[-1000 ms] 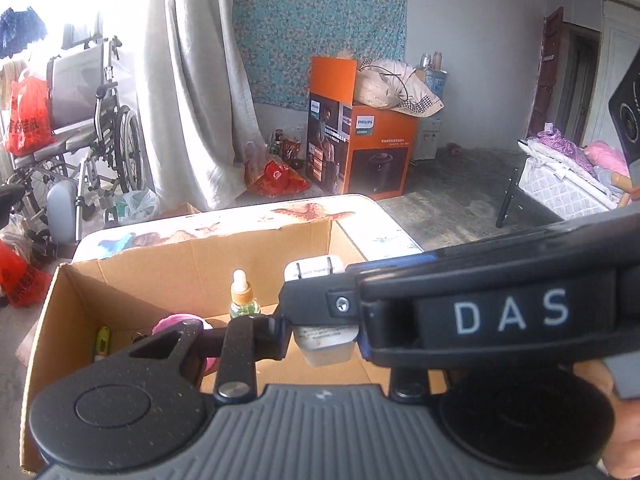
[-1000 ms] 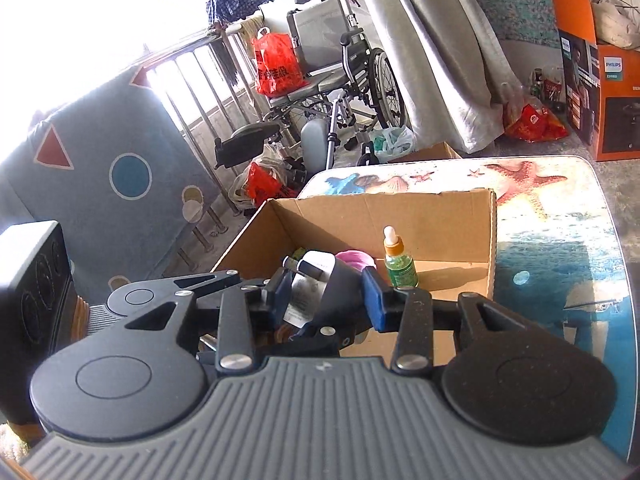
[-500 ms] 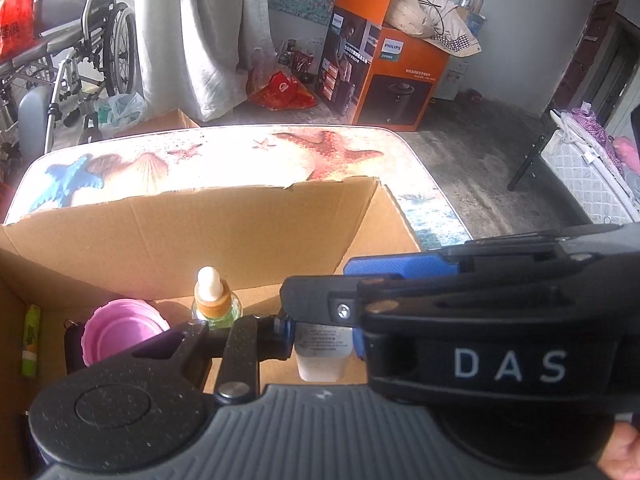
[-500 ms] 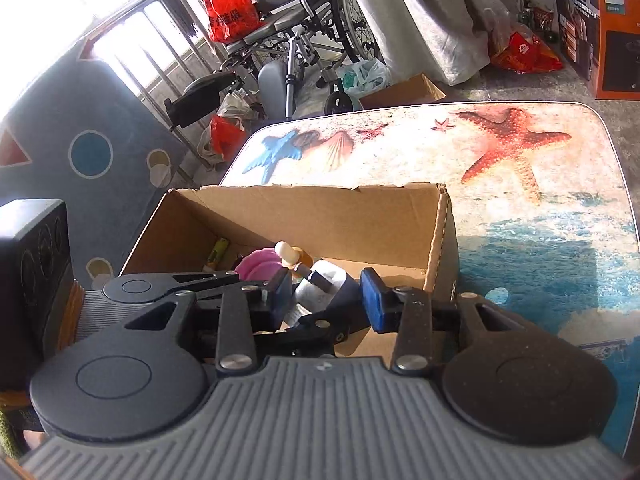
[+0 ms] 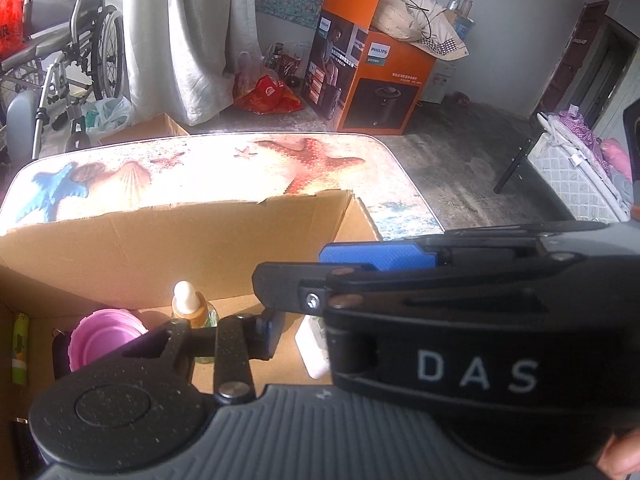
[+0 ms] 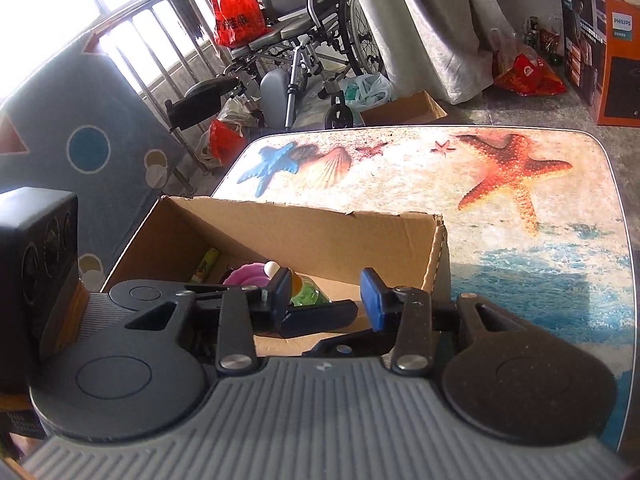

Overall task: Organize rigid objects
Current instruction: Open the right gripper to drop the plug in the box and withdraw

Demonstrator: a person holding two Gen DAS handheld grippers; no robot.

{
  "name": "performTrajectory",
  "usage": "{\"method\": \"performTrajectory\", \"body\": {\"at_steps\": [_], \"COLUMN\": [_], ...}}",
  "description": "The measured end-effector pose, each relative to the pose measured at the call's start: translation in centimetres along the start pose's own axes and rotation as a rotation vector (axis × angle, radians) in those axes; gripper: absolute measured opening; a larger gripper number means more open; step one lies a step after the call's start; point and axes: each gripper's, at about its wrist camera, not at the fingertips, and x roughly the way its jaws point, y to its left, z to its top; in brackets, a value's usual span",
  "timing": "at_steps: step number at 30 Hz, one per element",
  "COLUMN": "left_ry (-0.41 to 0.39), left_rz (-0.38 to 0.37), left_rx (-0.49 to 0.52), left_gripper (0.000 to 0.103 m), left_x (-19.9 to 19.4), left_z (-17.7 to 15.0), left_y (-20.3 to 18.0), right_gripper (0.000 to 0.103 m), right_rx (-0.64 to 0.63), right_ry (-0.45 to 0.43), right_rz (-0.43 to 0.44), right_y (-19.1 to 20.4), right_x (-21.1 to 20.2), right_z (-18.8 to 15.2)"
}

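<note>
1. Location: the task's things sit inside the cardboard box [image 5: 160,248], which stands on the starfish-print surface [image 6: 512,168]. The white container [image 5: 310,354] rests on the box floor towards the right-hand end. A dropper bottle [image 5: 192,312] stands just left of it, then a pink cup [image 5: 104,336], and a yellow-green lighter [image 5: 19,348] lies against the left wall.
2. Left claw [image 5: 312,336]: its jaws have just been opening and stand partly apart. The white container is between them, with a gap showing at the visible pad. The other pad is hidden behind the right claw's body. Judged released.
3. Right claw [image 6: 326,296]: jaws partly apart and gripping nothing. The left claw's finger crosses beneath the gap.
4. Handling, white container: it appears to be rigid plastic, light, with smooth walls that could slip. Most of it is hidden, so I cannot tell whether it stands upright or leans. The best hold is probably across the body at mid-height, not at the cap.
5. Handling, dropper bottle: small, stiff and upright, possibly glass, so likely fragile and easy to tip. The body below the orange collar is the safer place to hold. The soft bulb on top should be avoided.
6. Risk: the two claws overlap closely, so withdrawing either could knock the dropper bottle.
</note>
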Motion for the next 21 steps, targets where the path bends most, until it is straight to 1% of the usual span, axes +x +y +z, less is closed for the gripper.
{"method": "performTrajectory", "body": {"at_steps": [4, 6, 9, 12, 14, 17, 19, 21], "left_ry": [-0.056, -0.078, -0.104, -0.143, -0.162, -0.184, -0.187, -0.181], "left_rz": [-0.024, -0.036, -0.067, -0.105, -0.115, -0.124, -0.1, -0.049], "left_rx": [0.04, 0.052, 0.06, 0.073, 0.074, 0.038, -0.006, -0.056], "left_gripper": [0.07, 0.082, 0.089, 0.095, 0.096, 0.101, 0.101, 0.101], "left_x": [-3.5, -5.8, -9.2, -12.7, -14.8, -17.0, -17.8, -18.1], "left_z": [-0.7, -1.7, -3.6, -6.7, -9.2, -13.1, -15.8, -18.2], "left_y": [-0.8, -1.0, -1.0, -0.7, 0.0, 1.5, 2.9, 4.2], "right_gripper": [0.038, 0.038, 0.04, 0.041, 0.043, 0.047, 0.049, 0.05], "right_rx": [0.036, 0.051, 0.07, 0.084, 0.09, 0.099, 0.11, 0.129], "right_ry": [-0.066, -0.098, -0.152, -0.195, -0.212, -0.224, -0.217, -0.2], "right_rz": [0.034, 0.05, 0.068, 0.096, 0.123, 0.149, 0.164, 0.176], "right_y": [0.4, 0.7, 1.4, 2.3, 3.0, 4.3, 5.2, 5.9], "right_x": [-3.3, -5.3, -9.0, -12.9, -15.1, -17.3, -17.9, -17.9], "right_z": [-0.9, -1.5, -3.0, -5.3, -7.3, -10.6, -12.9, -15.0]}}
